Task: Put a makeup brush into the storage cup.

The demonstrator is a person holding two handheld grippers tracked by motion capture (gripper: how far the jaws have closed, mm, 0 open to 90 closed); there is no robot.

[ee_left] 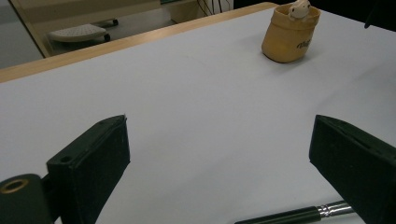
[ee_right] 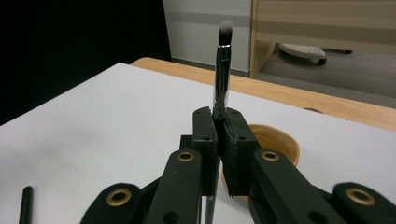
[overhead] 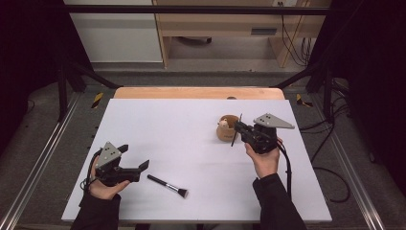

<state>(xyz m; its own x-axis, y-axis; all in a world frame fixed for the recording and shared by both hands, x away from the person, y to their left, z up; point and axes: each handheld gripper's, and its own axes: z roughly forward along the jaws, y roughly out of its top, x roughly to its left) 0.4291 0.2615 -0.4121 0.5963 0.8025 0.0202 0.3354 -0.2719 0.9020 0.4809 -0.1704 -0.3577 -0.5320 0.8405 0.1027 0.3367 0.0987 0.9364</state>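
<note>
A: Right, what has my right claw (ee_right: 219, 122) got?

B: Your jaws are clamped on a thin black-handled makeup brush with a silver ferrule (ee_right: 221, 70). It stands upright between them, bristles on top, handle running down past the pads. In the high view the claw (overhead: 238, 127) hangs just beside the small tan pouch-shaped pot (overhead: 226, 130), the brush (overhead: 234, 136) at the pot's rim.

A: And my left claw (overhead: 136, 160)?

B: Jaws wide, nothing between them. It sits low at the near left of the white desk (overhead: 182, 124). A second black-handled brush with dark bristles (overhead: 167, 186) lies flat on the desk just right of it.

A: Anything in the pot?

B: A small pale object (ee_left: 299, 8) pokes out; what it is I cannot tell.
</note>
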